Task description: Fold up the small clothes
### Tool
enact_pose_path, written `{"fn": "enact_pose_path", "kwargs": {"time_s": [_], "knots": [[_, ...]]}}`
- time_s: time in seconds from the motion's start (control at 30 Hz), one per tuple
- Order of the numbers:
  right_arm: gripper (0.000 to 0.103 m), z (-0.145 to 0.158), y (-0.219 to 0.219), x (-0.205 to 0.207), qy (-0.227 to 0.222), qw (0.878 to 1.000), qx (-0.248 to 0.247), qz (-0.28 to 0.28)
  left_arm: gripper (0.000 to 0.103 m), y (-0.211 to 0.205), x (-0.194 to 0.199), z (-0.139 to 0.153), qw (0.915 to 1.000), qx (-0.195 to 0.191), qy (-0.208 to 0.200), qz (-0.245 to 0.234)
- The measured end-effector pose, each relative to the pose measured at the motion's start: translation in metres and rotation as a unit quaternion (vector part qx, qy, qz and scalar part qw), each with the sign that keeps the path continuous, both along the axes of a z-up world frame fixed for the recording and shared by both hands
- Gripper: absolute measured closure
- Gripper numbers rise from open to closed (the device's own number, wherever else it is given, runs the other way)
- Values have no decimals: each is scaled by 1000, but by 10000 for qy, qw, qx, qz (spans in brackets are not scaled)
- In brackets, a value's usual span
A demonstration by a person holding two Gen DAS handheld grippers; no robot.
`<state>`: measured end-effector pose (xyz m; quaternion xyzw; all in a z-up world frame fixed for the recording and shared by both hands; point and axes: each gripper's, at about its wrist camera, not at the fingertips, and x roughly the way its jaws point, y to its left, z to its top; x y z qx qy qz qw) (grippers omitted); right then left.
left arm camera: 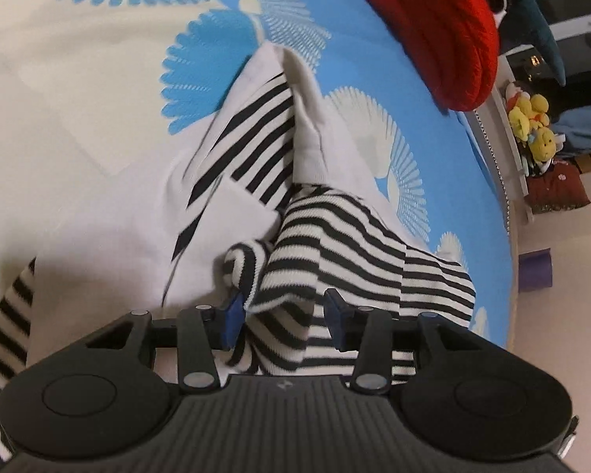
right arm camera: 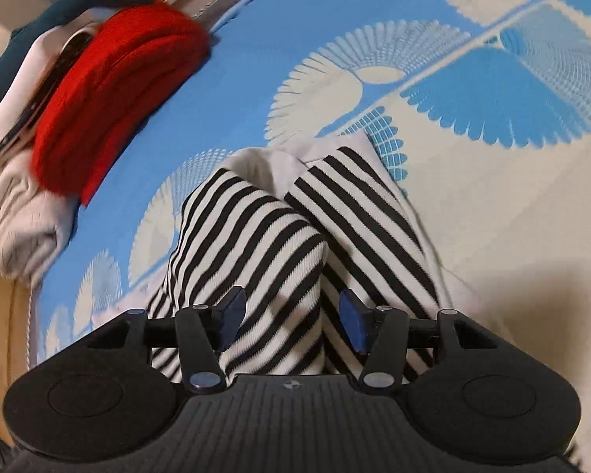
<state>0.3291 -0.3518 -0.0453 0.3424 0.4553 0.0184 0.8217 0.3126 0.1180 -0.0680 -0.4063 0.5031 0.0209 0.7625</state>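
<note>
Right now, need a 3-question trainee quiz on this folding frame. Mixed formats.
1. True or false: the left gripper is clamped shut on the striped garment.
2. What colour is the folded knit near the bed's edge? A) green B) red C) yellow
3. Fill in: the garment lies on a blue and cream ____.

Key: 1 false, its jaws stand apart over the cloth; 2 B; 3 bedspread.
</note>
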Motion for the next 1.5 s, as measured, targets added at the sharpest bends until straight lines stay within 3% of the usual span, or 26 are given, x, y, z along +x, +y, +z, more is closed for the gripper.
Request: {"fn": "enact_pose_path", "kwargs": {"time_s": [0.03,0.1,0.13,0.17,0.3,0.37,0.43,0.53,0.6,0.67,0.7,0.73,0.77,0.83,0.9,0.97,1.0,1.03,1.07,1.17,1.2,1.27,1.33,1.4,1.47,1.5], "knots": [[51,-1,1,1,-30,10000,19,-29,74,-1,2,-1,10000,49,-50,-14],[66,-2,6,4,-89,9999,45,-32,91,0,4,1,9998,133,-151,-12],[90,0,6,5,-124,9999,72,-44,94,3,3,5,9995,193,-248,24],[101,2,5,4,-170,9998,117,-80,95,5,3,10,9989,252,-401,69],[102,22,-4,-9,-583,9952,742,-241,96,23,-5,45,9894,558,-1308,276],[102,36,-6,-26,-904,9911,953,-229,96,31,-8,54,9859,584,-1526,352],[102,37,-6,-38,-788,9927,895,-162,96,34,-6,48,9910,591,-1173,269],[102,-4,-3,-46,712,9957,590,-2,95,34,-3,13,9981,617,50,-20],[101,-29,-9,-51,1414,9887,431,-250,92,38,-5,1,9989,350,320,64],[98,-24,-14,-50,1214,9916,253,-357,77,40,-6,8,9997,177,123,133],[95,-14,-14,-46,938,9949,225,-287,63,41,-6,14,9997,191,-32,153],[80,-3,-14,-43,634,9977,175,-189,58,41,-6,20,9994,237,-167,184],[56,6,-13,-40,368,9992,73,-115,58,41,-6,22,9991,298,-232,209],[41,15,-8,-35,18,9998,-192,3,58,40,-6,19,9989,366,-189,244],[43,11,-4,-27,21,9994,-318,102,59,38,-7,11,9989,357,-71,300],[50,-3,-3,-18,245,9995,-178,97,76,38,-5,8,9988,343,-59,331],[59,-9,-3,-15,327,9994,-48,62,94,38,-5,8,9987,366,-113,330],[89,-12,-2,-15,333,9994,91,5,95,38,-6,12,9981,449,-237,339],[99,-12,-2,-17,248,9995,199,-72,95,38,-7,17,9969,565,-395,374],[100,11,6,-21,-530,9982,262,-78,96,37,-8,32,9922,888,-764,424],[100,11,7,-19,-498,9986,158,-112,95,37,-6,31,9919,969,-713,400],[99,-7,4,-13,150,9995,-87,-254,93,35,-1,16,9951,945,-225,206],[99,-33,-2,-12,951,9943,-235,-422,79,32,3,2,9945,1000,302,-38],[98,-32,-3,-11,963,9940,-329,-410,74,33,0,9,9933,1136,217,66],[74,-11,1,-11,661,9931,-871,-420,74,32,-2,32,9904,1366,-173,69],[67,3,4,-14,377,9909,-1192,-504,74,31,-4,45,9871,1542,-429,78]]}}
